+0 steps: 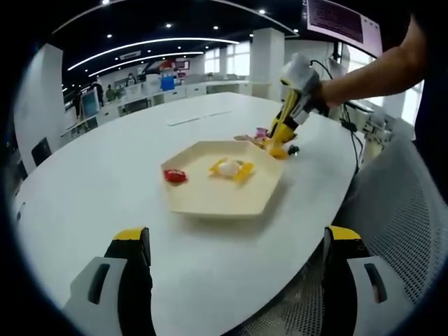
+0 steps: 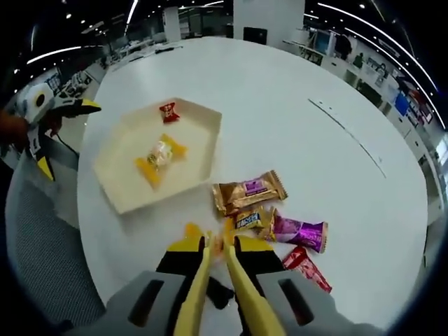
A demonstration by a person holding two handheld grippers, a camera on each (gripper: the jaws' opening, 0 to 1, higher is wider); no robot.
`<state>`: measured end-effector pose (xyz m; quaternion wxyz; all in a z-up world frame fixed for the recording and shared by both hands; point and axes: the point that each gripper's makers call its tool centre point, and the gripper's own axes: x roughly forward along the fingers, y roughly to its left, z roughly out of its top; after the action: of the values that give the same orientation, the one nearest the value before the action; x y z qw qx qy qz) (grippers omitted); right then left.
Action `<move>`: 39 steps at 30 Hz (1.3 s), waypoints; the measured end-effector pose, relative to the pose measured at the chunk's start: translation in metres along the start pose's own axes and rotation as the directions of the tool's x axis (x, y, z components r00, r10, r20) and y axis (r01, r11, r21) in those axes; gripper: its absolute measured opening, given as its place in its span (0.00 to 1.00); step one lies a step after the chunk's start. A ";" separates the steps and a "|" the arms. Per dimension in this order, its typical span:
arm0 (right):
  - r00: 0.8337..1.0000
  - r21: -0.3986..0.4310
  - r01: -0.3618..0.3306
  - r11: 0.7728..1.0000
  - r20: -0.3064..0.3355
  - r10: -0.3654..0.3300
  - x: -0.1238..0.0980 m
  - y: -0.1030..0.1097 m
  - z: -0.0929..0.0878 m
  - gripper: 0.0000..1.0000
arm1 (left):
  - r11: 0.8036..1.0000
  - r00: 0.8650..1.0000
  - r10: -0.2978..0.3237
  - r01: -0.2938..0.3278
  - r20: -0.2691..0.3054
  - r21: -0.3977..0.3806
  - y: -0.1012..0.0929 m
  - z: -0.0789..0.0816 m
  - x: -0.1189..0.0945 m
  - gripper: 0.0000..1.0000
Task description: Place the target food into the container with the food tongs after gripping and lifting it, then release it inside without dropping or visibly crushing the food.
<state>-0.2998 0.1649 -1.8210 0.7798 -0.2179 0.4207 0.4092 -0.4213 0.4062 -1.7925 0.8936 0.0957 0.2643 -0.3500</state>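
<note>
Fingers (image 2: 241,269) of right gripper (image 2: 218,246) nearly together above sweets (image 2: 245,220) beside tray (image 2: 203,164); left gripper (image 1: 234,245) wide apart; grip gently, lift clear of rim.

yellow-tipped tongs (image 2: 218,246) over a white table (image 2: 280,91). ahead of them a cream tray (image 2: 119,189) holds a yellow-wrapped sweet (image 2: 160,157) and a red one (image 2: 169,111). nearer lie gold (image 2: 248,192), purple (image 2: 299,230) and red (image 2: 306,267) wrappers.
</note>
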 end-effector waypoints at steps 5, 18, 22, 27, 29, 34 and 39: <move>1.000 0.010 0.011 1.000 0.018 -0.011 -0.010 -0.006 0.003 0.14 | 1.000 1.000 0.005 -0.005 0.002 -0.003 0.001 0.000 0.000 0.99; 0.998 0.010 0.032 0.999 0.049 -0.032 -0.029 -0.013 0.017 0.14 | 1.000 1.000 0.008 -0.008 0.016 -0.001 0.001 0.003 -0.001 0.99; 0.997 0.004 0.042 0.999 0.061 -0.042 -0.037 -0.015 0.025 0.14 | 1.000 1.000 0.006 -0.006 0.022 -0.001 0.001 0.004 -0.001 0.99; 0.995 0.004 0.061 0.998 0.076 -0.062 -0.048 -0.020 0.038 0.14 | 1.000 0.999 0.002 -0.002 0.032 0.000 0.000 0.005 -0.002 0.99; 0.994 0.001 0.068 0.998 0.084 -0.068 -0.053 -0.020 0.044 0.14 | 1.000 1.000 0.000 0.000 0.031 0.004 0.000 0.005 -0.002 0.99; 0.991 -0.011 0.075 0.997 0.113 -0.073 -0.061 -0.020 0.058 0.15 | 1.000 0.999 0.006 -0.007 0.033 0.005 0.000 0.006 -0.003 0.99; 0.990 -0.028 0.067 0.997 0.129 -0.063 -0.064 -0.012 0.072 0.15 | 1.000 0.999 0.007 -0.007 0.035 0.009 0.001 0.006 -0.002 0.99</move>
<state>-0.2754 0.1780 -1.7281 0.8145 -0.2174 0.3560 0.4033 -0.4195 0.4061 -1.7866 0.8989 0.0944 0.2466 -0.3497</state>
